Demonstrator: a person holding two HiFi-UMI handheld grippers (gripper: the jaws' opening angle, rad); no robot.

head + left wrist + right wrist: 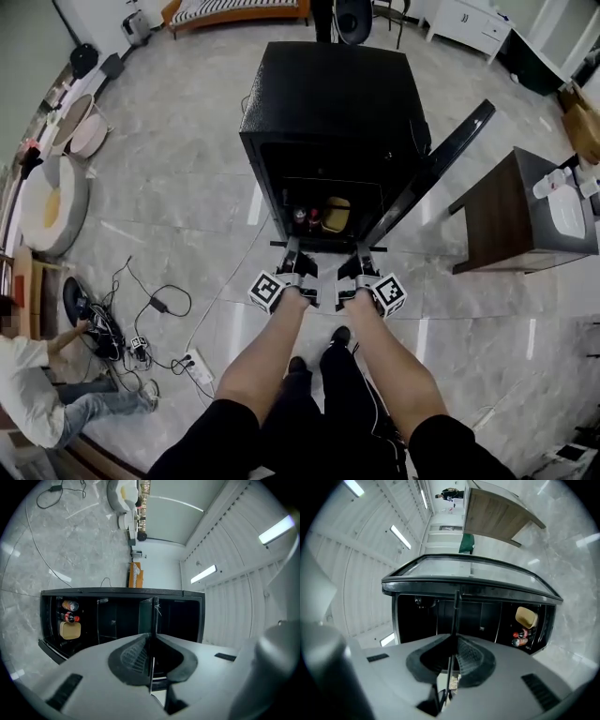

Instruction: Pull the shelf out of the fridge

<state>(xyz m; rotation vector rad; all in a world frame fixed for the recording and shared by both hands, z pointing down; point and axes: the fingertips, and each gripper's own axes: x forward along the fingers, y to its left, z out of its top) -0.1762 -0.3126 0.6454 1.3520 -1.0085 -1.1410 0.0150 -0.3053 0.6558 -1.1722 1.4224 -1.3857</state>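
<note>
- Bare forearms (272,352) reach out from the bottom of the head view, each hand carrying a claw.
- Black fridge (328,103) stands on the marble floor (169,187), with its door (433,169) wide open to the right.
- Wooden desk (502,220) sits well right of the fridge.
- At far left a person (33,394) sits on the floor among cables (141,309).
- Thin glass shelf (153,613) shows edge-on in both gripper views. Its front edge is out at the fridge mouth and the rest runs back inside.
- On that front edge the left claw (291,251) and right claw (364,255) each pinch the shelf, side by side.
- Tan box (336,214) and bottles (306,217) sit low in the fridge.
</note>
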